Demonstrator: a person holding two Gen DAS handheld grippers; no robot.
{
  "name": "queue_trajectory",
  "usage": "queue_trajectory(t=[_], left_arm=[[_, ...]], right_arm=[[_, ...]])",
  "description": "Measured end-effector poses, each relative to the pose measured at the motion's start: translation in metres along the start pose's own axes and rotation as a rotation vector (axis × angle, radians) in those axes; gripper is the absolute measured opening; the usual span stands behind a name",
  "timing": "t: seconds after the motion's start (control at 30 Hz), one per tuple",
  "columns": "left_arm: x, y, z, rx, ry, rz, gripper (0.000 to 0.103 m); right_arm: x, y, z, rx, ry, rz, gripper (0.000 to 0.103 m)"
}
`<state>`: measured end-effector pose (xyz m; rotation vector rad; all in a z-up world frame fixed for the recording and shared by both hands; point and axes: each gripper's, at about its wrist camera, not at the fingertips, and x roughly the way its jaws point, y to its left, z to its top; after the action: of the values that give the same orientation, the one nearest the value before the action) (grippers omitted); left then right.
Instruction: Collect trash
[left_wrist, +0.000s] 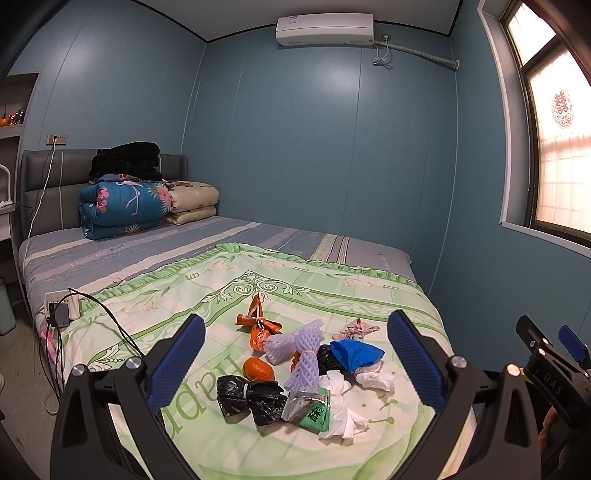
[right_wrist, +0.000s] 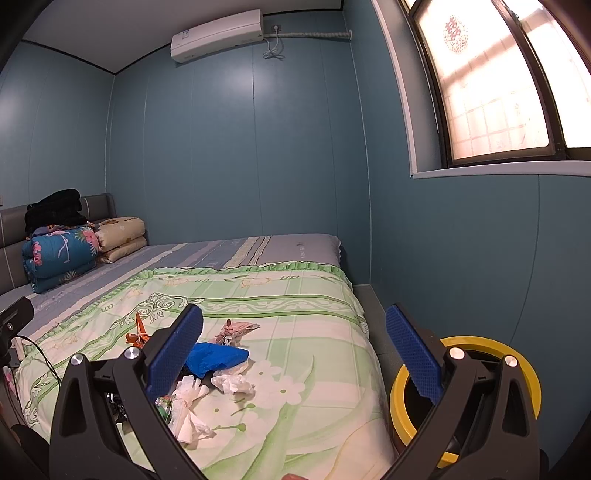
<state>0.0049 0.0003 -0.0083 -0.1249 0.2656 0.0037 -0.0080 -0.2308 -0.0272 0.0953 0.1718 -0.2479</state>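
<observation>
Trash lies heaped on the green quilt (left_wrist: 229, 443): a knotted black bag (left_wrist: 251, 398), a tangerine (left_wrist: 258, 369), purple foam netting (left_wrist: 295, 347), an orange wrapper (left_wrist: 258, 325), a blue bag (left_wrist: 354, 353), a green packet (left_wrist: 310, 406), white tissues (left_wrist: 343, 406) and a pink scrap (left_wrist: 354, 329). My left gripper (left_wrist: 295, 362) hovers open over the heap, holding nothing. My right gripper (right_wrist: 295, 354) is open and empty above the quilt's right side, near the blue bag (right_wrist: 216, 358), tissues (right_wrist: 232, 384) and pink scrap (right_wrist: 234, 329). A yellow-rimmed bin (right_wrist: 524, 369) stands on the floor to the right.
Folded quilts (left_wrist: 125, 206) and dark clothes (left_wrist: 125, 158) are stacked at the headboard. A power strip with cables (left_wrist: 61, 306) sits on the bed's left edge. The blue wall and window (right_wrist: 498, 85) border the bed on the right, leaving a narrow floor gap.
</observation>
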Motion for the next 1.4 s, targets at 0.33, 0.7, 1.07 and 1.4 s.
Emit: queue_trajectory(t=[0.33, 0.7, 1.07, 1.4], left_arm=[[0.008, 0.007, -0.001, -0.003, 0.021, 0.013, 0.095], [0.053, 0.052, -0.003, -0.044, 0.15, -0.039, 0.095], [0.109, 0.089, -0.031, -0.023, 0.334, -0.042, 0.095], [0.15, 0.1, -0.07, 0.018, 0.447, -0.065, 0.095]], right_arm=[[0.006, -0.004, 0.001, 0.021, 0.005, 0.02, 0.095], [0.045, 0.008, -0.006, -0.085, 0.017, 0.179, 0.095], [0.109, 0.006, -0.034, -0.122, 0.231, 0.263, 0.095], [0.171, 0.034, -0.048, -0.161, 0.428, 0.372, 0.095]])
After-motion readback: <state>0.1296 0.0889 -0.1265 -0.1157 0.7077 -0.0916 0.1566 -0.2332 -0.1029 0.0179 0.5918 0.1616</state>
